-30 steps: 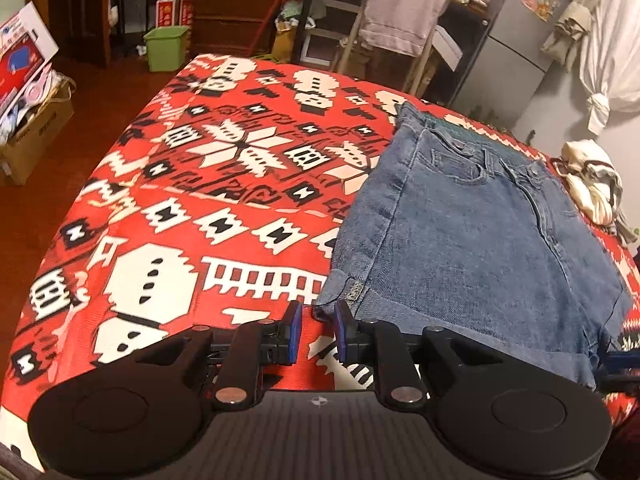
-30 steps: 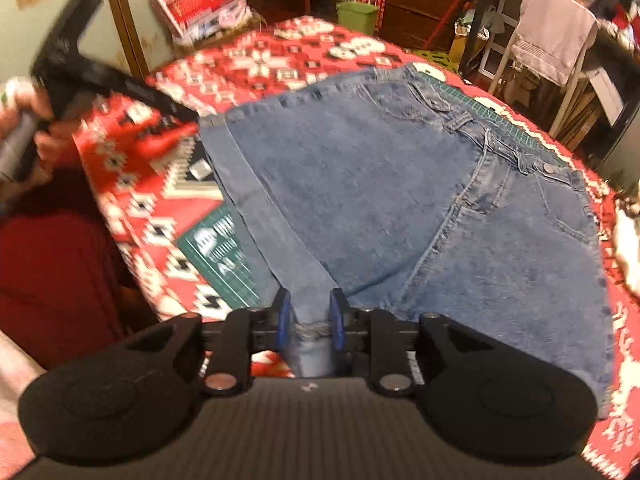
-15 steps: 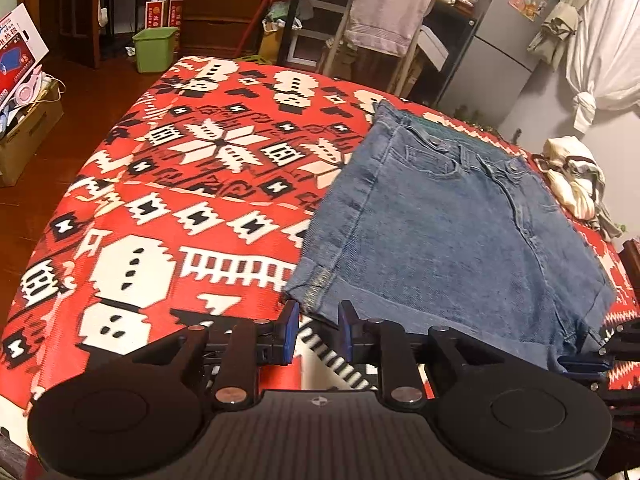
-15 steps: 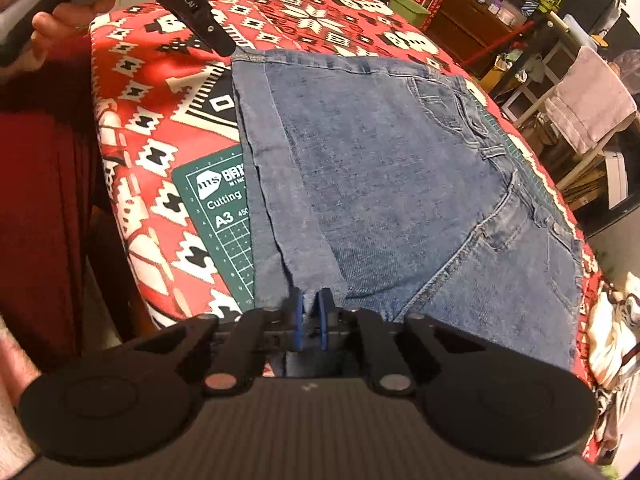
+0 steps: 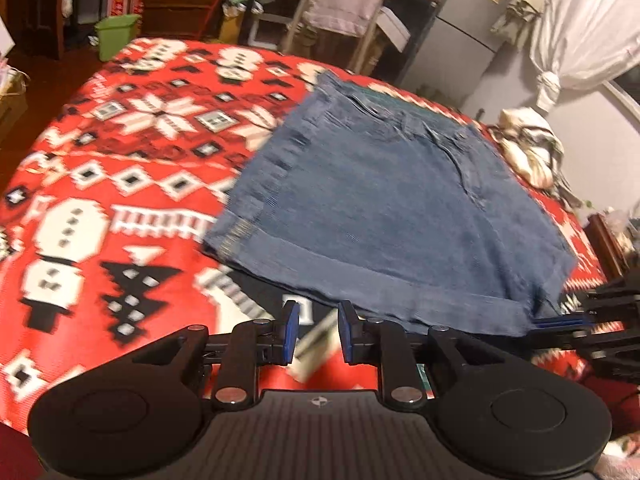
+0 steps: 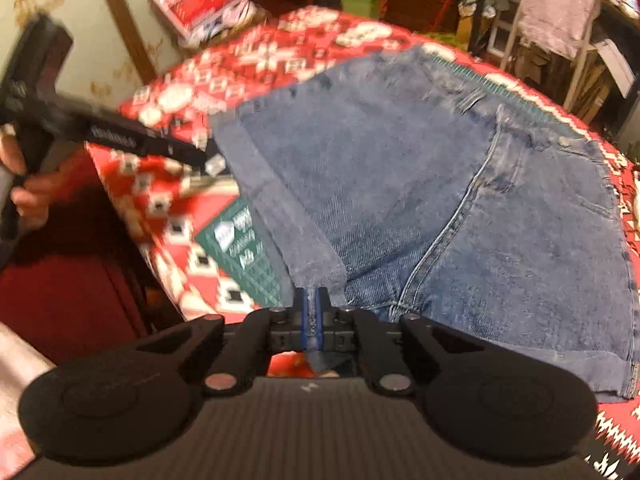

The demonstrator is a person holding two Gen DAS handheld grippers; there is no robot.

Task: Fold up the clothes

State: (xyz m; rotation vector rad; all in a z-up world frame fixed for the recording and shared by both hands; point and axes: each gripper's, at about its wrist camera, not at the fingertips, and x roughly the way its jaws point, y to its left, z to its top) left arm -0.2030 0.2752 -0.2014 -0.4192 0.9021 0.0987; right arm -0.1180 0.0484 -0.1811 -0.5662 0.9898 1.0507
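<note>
Shorts (image 5: pixel 384 208) on blanket (image 5: pixel 120 184); cutting mat (image 6: pixel 248 256) under shorts' near hem.

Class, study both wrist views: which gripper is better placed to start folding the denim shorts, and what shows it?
Right. The right gripper is already shut on the cuffed hem of the denim shorts, so it could probably lift straight away. The left gripper is open, its fingers off the cloth.
</note>
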